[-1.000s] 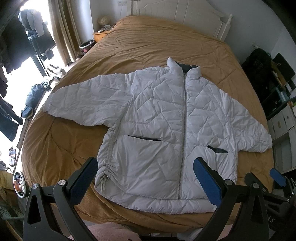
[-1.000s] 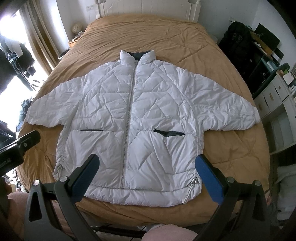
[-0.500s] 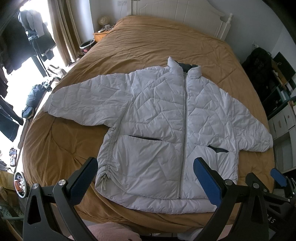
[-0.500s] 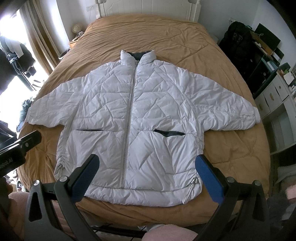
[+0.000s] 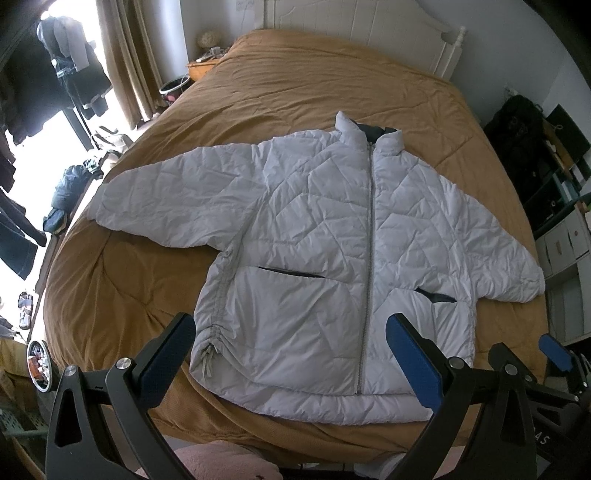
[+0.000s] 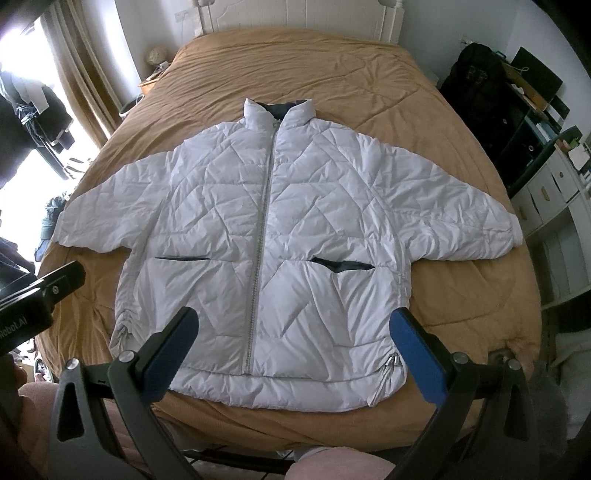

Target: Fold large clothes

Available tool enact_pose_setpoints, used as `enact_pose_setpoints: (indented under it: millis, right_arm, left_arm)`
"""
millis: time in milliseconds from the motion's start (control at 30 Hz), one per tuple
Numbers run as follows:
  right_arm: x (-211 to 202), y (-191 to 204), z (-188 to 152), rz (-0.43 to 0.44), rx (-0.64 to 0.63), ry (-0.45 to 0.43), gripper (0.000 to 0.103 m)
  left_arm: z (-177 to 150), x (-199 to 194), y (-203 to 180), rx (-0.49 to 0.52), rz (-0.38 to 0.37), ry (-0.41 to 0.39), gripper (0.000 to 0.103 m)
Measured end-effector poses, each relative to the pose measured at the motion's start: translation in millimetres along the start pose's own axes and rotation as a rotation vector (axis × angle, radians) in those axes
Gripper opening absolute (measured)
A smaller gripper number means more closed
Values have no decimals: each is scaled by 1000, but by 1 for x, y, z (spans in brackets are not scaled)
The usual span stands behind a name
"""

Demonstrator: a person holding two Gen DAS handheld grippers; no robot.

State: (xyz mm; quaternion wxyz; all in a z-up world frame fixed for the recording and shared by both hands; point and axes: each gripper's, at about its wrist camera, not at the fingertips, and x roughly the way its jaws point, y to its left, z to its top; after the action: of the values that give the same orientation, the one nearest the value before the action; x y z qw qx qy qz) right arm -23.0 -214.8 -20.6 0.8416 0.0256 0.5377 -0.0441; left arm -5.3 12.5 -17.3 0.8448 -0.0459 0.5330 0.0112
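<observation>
A white quilted jacket lies flat and face up on the bed, zipped closed, its collar toward the headboard and its hem along the near edge of the bed. Both sleeves are spread outward toward the bed's side edges, and the brown cover is bare around the garment on all sides.

The left gripper hangs above the near edge of the bed, its blue-padded fingers spread wide apart and holding nothing. Seen from the left wrist, the jacket's hem and lower zipper fall between the two fingers, with the drawstring side seam just inside the left finger; the fingers are clear of the fabric.

The right gripper is likewise wide apart and empty, raised over the near edge. From the right wrist, the zipper's lower end lies between its fingers, and the jacket is centred ahead. The hem's right corner with its drawstring sits just by the right finger, not touching it. The left gripper's body shows at that view's left edge.
</observation>
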Motion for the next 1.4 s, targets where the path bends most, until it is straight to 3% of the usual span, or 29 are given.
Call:
enact_pose_setpoints:
  millis: [1400]
  right_arm:
    - [4,5,2,2,-2,1,103]
  left_arm:
    - [5,-2,-7,9,22,22,103]
